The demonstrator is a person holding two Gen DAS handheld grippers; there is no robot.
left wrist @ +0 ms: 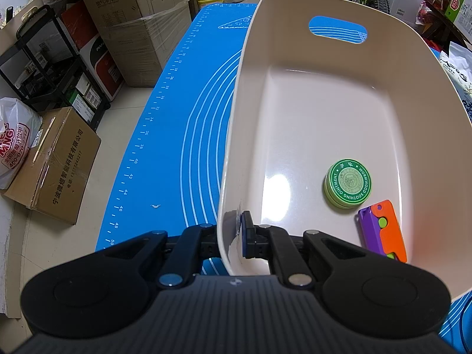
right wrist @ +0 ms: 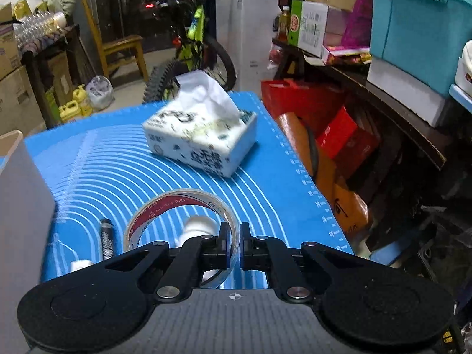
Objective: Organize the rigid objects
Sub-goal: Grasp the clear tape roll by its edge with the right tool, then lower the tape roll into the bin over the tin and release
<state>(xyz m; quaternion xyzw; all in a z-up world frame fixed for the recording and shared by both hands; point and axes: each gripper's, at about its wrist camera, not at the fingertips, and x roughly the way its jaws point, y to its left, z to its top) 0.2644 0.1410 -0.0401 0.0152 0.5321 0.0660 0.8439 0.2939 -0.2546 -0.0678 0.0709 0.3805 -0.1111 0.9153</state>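
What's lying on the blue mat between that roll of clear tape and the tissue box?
Nothing: in the right wrist view, the blue mat is bare between the tape roll and the tissue box.

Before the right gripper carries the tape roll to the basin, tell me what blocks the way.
Nothing visible does. The right gripper already pinches the tape roll; the basin, held at its rim by the left gripper, has bare floor beyond the ointment tin.

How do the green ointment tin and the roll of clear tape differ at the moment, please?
The green ointment tin is a solid, opaque disc; the roll of clear tape is an open, see-through ring. The tin lies flat, ungripped, inside the beige bin; the tape is outside, pinched by the right gripper. Both are round.
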